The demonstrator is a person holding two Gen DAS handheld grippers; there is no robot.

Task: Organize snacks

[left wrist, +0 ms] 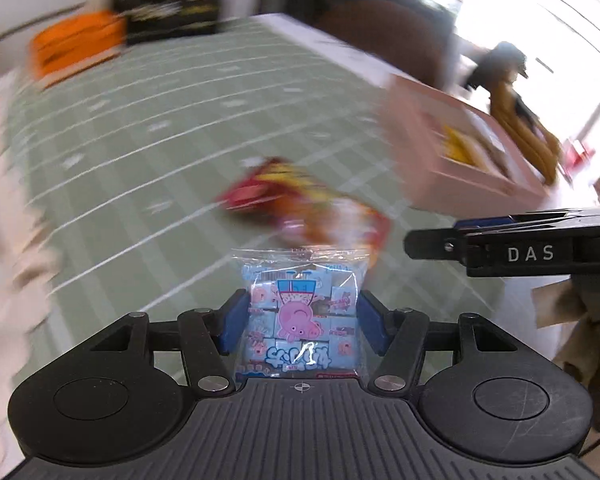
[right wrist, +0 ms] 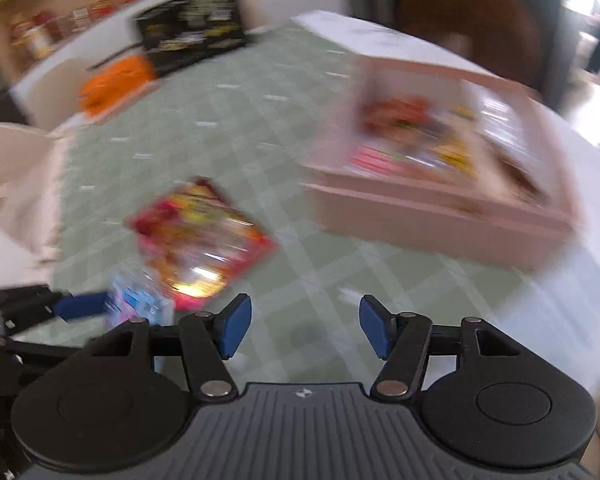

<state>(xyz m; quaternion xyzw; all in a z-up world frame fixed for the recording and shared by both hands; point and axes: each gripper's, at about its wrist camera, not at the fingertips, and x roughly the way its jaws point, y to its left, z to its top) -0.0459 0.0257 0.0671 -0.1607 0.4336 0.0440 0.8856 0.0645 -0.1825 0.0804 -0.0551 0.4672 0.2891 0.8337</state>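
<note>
My left gripper (left wrist: 302, 322) clamps a clear, pale-blue candy packet with a pink pig (left wrist: 302, 320), while my right gripper (right wrist: 305, 330) gapes empty above the green checked tablecloth (right wrist: 260, 120).

Both grippers (left wrist: 302, 326) (right wrist: 306, 328) are black, with blue pads, silver screws and ribbed grey bases

We see a small clear packet of pale blue candy (left wrist: 303, 318) printed with a pink pig, standing upright between the blue pads of the left hand-held gripper (left wrist: 303, 322), its sealed top edge pointing away from us. Just beyond it a red and yellow snack bag (right wrist: 202, 236) lies flat on the green checked cloth, turned at a slant and blurred. Farther to the right sits a shallow pink box (right wrist: 440, 216), open on top, with colourful snack packets (right wrist: 412, 136) lying inside; their details are too blurred to read.
</note>
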